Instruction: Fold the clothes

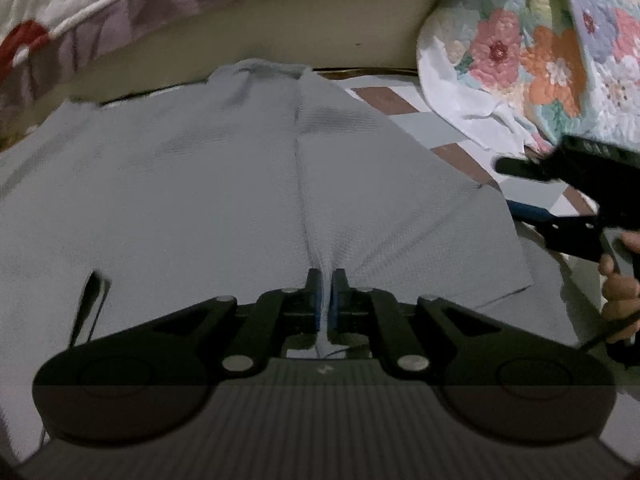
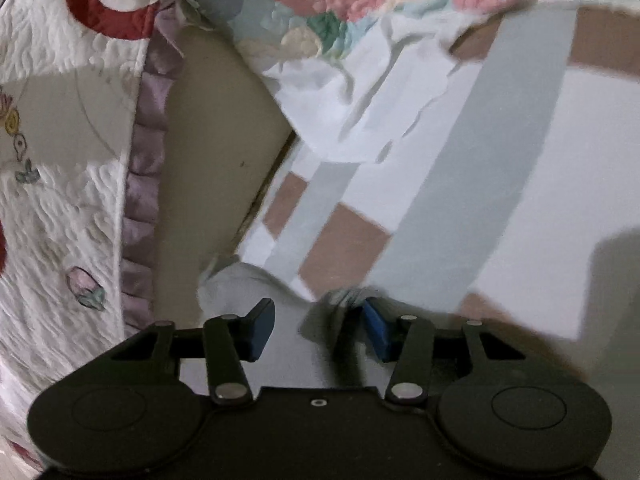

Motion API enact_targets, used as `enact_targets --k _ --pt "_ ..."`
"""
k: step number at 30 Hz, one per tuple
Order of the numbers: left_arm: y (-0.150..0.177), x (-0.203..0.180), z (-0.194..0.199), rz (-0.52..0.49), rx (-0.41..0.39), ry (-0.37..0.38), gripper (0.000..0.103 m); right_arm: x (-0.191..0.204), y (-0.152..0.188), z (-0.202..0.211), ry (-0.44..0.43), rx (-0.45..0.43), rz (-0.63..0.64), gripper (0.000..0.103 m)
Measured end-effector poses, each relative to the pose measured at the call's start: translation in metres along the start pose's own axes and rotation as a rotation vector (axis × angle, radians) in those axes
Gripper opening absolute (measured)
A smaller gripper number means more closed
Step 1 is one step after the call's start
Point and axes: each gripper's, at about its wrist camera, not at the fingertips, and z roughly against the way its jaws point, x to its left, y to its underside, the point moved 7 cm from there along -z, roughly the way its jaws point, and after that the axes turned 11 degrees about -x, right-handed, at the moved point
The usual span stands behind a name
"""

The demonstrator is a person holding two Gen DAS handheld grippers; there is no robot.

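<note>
Two views. Left wrist: we see left gripper [image 1: 326, 292] clenched on near hem of grey garment [image 1: 200, 184], which lies flat on bed [image 1: 404, 100], long axis running straight ahead to collar; right gripper [image 1: 516, 192] off garment's right edge, released

Right wrist: right gripper [image 2: 318, 330] spread wide, clasping nothing; grey garment [image 2: 240, 284] edge just ahead-left; no containers seen

The left gripper [image 1: 326, 280] pinches a ridge of the grey garment [image 1: 192, 184], which is spread flat toward twelve o'clock. At three o'clock a hand [image 1: 620, 292] holds the right gripper [image 1: 508, 188], just beside a floral quilt [image 1: 532, 52].
</note>
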Motion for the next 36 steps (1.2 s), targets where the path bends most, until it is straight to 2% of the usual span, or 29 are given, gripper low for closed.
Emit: enact_targets --k 1,2,3,4,6,7,8,13,14,15,18,19,20,21,22,25,26,28,29,30,33,36 --pt "-0.001 0.006 0.005 0.015 0.005 -0.016 0.02 -0.001 -0.003 0.005 0.018 -0.001 0.047 0.056" --pt "-0.002 0.015 0.012 0.031 0.003 -0.046 0.026 -0.001 -0.006 0.011 0.071 -0.008 0.132 0.061" --pt "-0.004 0.023 0.02 0.047 0.002 -0.077 0.04 -0.002 -0.008 0.015 0.126 -0.022 0.231 0.061" --pt "-0.005 0.033 0.029 0.067 -0.008 -0.104 0.048 -0.002 -0.011 0.019 0.177 -0.04 0.36 0.061" --pt "-0.007 0.058 0.049 0.113 -0.056 -0.14 0.049 0.003 -0.018 0.025 0.267 -0.086 0.628 0.061" --pt "-0.01 0.071 0.059 0.129 -0.072 -0.155 0.051 0.01 -0.019 0.026 0.26 -0.103 0.709 0.061" --pt "-0.013 0.084 0.066 0.14 -0.088 -0.176 0.052 0.017 -0.02 0.027 0.244 -0.114 0.784 0.061" --pt "-0.022 0.164 0.089 0.192 -0.147 -0.34 0.054 0.101 -0.001 -0.009 -0.109 -0.042 0.927 0.061" --pt "-0.022 0.182 0.093 0.211 -0.154 -0.379 0.054 0.119 0.009 -0.022 -0.179 0.001 0.938 0.061" --pt "-0.022 0.199 0.096 0.23 -0.162 -0.418 0.054 0.134 0.017 -0.037 -0.211 0.037 0.949 0.061" --pt "-0.021 0.251 0.108 0.288 -0.184 -0.535 0.056 0.167 0.039 -0.08 -0.262 0.091 0.969 0.06" --pt "-0.021 0.264 0.11 0.304 -0.194 -0.538 0.055 0.172 0.046 -0.093 -0.267 0.113 0.964 0.059" --pt "-0.02 0.271 0.108 0.318 -0.205 -0.487 0.054 0.176 0.052 -0.106 -0.27 0.135 0.957 0.052" --pt "-0.02 0.275 0.105 0.318 -0.214 -0.445 0.054 0.177 0.058 -0.12 -0.255 0.158 0.941 0.04" --pt "-0.02 0.274 0.101 0.299 -0.218 -0.416 0.053 0.174 0.062 -0.131 -0.23 0.164 0.922 0.035" --pt "-0.02 0.273 0.089 0.234 -0.225 -0.339 0.053 0.162 0.071 -0.157 -0.164 0.182 0.863 0.035" --pt "-0.019 0.273 0.082 0.199 -0.211 -0.345 0.053 0.158 0.075 -0.164 -0.154 0.191 0.843 0.036" --pt "-0.015 0.277 0.069 0.136 -0.16 -0.408 0.052 0.155 0.081 -0.17 -0.167 0.19 0.805 0.04" --pt "-0.013 0.279 0.064 0.113 -0.147 -0.431 0.052 0.156 0.082 -0.171 -0.178 0.18 0.795 0.045" --pt "-0.012 0.281 0.062 0.115 -0.153 -0.438 0.052 0.158 0.083 -0.173 -0.189 0.171 0.789 0.048" --pt "-0.008 0.285 0.068 0.186 -0.187 -0.438 0.054 0.164 0.083 -0.179 -0.205 0.171 0.82 0.049" --pt "-0.002 0.28 0.083 0.229 -0.22 -0.42 0.055 0.172 0.082 -0.175 -0.181 0.174 0.815 0.049"
